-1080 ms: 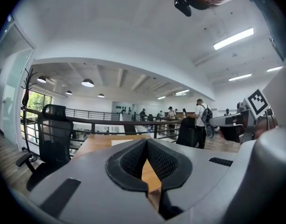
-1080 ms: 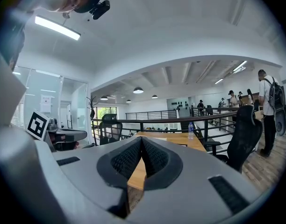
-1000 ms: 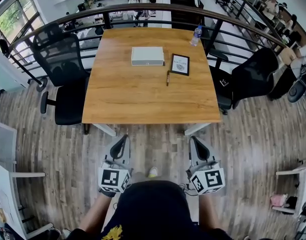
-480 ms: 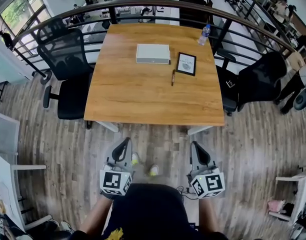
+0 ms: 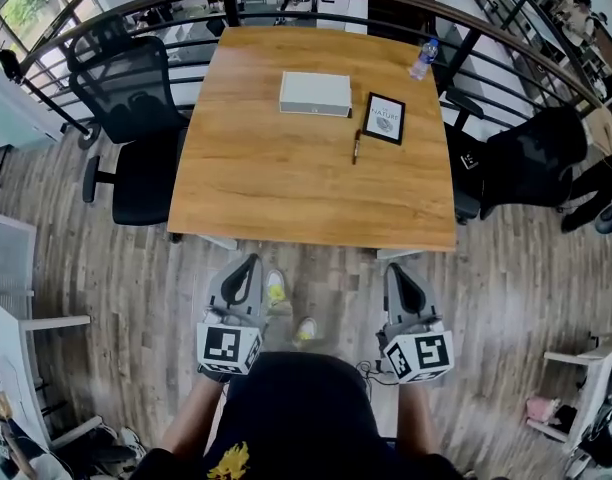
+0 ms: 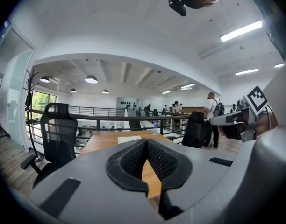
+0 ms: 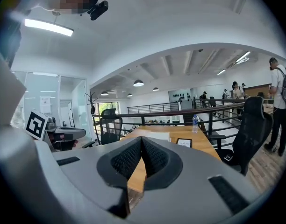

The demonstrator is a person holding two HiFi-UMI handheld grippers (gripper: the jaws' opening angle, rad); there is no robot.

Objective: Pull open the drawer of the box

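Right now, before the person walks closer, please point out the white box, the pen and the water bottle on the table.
white box (image 5: 315, 93), head view, middle of its top face
pen (image 5: 356, 147), head view, middle of its shaft
water bottle (image 5: 423, 59), head view, its body

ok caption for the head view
White box on wooden table ahead; left hand-held gripper and right hand-held gripper shut, empty.

Table (image 5: 286, 188) with box (image 5: 315, 94), frame (image 5: 384, 118), pen (image 5: 356, 147), bottle (image 5: 422, 59)
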